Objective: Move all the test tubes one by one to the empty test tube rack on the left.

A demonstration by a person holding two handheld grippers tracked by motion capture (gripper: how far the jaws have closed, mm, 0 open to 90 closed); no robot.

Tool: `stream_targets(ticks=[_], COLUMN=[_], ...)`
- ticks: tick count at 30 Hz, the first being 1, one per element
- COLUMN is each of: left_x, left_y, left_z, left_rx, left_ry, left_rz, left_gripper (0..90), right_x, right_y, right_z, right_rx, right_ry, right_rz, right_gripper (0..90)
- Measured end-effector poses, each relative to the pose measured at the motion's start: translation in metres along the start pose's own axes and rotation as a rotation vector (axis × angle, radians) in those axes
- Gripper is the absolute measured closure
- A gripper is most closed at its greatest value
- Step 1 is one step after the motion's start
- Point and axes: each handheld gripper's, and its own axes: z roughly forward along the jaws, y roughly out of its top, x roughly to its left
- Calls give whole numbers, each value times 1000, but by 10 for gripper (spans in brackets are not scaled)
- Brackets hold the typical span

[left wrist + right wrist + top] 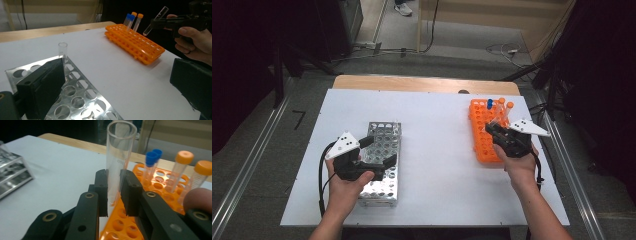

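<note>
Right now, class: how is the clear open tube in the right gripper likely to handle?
The clear tube looks thin-walled and empty, so probably light and breakable. Its smooth round wall between the right gripper pads could slip. Laid on the white table, it would likely roll.

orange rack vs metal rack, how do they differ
The orange rack is bright plastic; the metal rack is shiny perforated steel. The orange rack holds capped tubes at its far end; the metal rack holds one uncapped clear tube. The right gripper grips a clear tube above the orange rack; the left gripper hangs open over the metal rack. Both racks lie flat on the white table.
</note>
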Motion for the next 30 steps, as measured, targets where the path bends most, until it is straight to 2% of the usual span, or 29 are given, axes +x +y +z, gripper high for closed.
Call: stream_targets(ticks=[4, 9, 17, 21, 24, 30], left_x=[-9, -18, -31, -36, -40, -51], left_y=[6, 12, 18, 19, 17, 14], left_z=[8, 20, 39, 44, 48, 53], left_rx=[0, 1, 14, 15, 26, 52], left_ry=[-19, -46, -86, -107, -124, -166], left_rz=[16, 32, 52, 61, 67, 98], left_gripper=[0, 2, 4, 14, 20, 60], right_x=[14, 34, 57, 71, 77, 98], right_y=[1, -3, -12, -15, -16, -19], right_z=[-8, -14, -17, -17, -17, -15], right_rx=[-10, -5, 16, 26, 37, 55], right_ry=[51, 118, 212, 263, 281, 337], right_rz=[-14, -57, -70, -84, -90, -134], right_gripper=[738, 738, 738, 738, 738, 738])
